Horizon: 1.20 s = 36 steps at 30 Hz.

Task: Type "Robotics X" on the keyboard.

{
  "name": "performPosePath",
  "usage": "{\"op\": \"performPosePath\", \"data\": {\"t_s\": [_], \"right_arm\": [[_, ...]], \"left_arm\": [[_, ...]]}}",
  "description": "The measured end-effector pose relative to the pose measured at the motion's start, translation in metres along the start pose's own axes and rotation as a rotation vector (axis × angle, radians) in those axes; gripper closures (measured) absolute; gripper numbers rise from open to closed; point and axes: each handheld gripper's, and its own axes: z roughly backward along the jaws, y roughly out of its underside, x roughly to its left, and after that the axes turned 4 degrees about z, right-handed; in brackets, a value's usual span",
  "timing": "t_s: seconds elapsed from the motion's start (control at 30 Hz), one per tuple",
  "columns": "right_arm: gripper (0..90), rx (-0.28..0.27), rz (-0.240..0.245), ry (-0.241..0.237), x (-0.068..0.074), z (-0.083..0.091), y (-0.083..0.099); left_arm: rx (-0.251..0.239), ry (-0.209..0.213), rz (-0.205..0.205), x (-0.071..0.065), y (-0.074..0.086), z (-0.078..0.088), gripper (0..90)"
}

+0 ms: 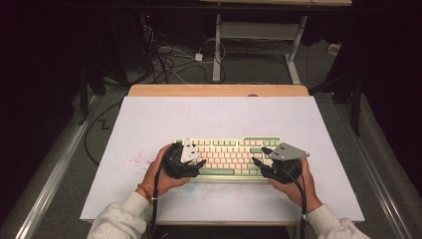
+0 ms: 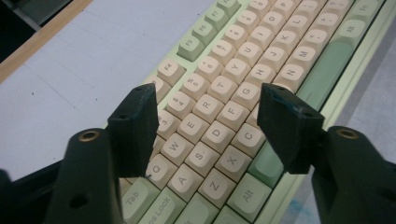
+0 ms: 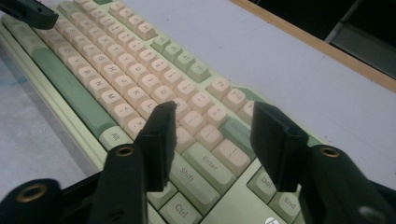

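Green and cream keyboard (image 1: 229,157) lies near my edge of the white tabletop (image 1: 219,117). I hold the left gripper (image 1: 196,164) and right gripper (image 1: 258,163) over its ends, jaws apart, empty, likely poised to press keys.

your keyboard (image 1: 226,155), pale green case, cream and green keys, lying flat, lengthwise across the near-centre of the white surface (image 1: 149,119)
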Motion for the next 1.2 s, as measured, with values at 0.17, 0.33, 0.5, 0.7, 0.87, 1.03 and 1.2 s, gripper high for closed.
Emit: {"op": "performPosePath", "data": {"t_s": [0.17, 0.33, 0.5, 0.7, 0.87, 1.03, 1.2], "right_arm": [[33.4, -0.009, -0.009, 0.027, 0.0006, -0.0013, 0.0000], [23.0, -0.016, -0.020, 0.066, 0.0015, -0.0035, 0.0003], [19.0, -0.019, -0.021, 0.073, 0.0024, -0.0044, 0.0000], [17.5, -0.001, -0.005, 0.081, 0.0047, -0.0068, -0.0006], [17.8, -0.011, 0.000, 0.080, 0.0055, -0.0059, -0.0021], [18.1, -0.013, 0.006, 0.083, 0.0062, -0.0039, -0.0028], [18.5, -0.018, 0.016, 0.083, 0.0074, -0.0015, -0.0036]], "left_arm": [[-0.015, 0.003, -0.006, -0.0014, 0.0006, 0.0004, 28.2], [-0.026, -0.001, -0.005, -0.0035, 0.0006, -0.0009, 18.5], [-0.039, -0.008, -0.020, -0.0064, 0.0007, -0.0008, 16.5], [-0.053, -0.011, -0.034, -0.0079, -0.0002, 0.0007, 16.4], [-0.063, -0.035, -0.036, -0.0088, -0.0003, 0.0016, 16.4], [-0.067, -0.042, -0.036, -0.0081, -0.0004, 0.0036, 16.6], [-0.071, -0.041, -0.041, -0.0079, -0.0004, 0.0061, 16.7]]}}
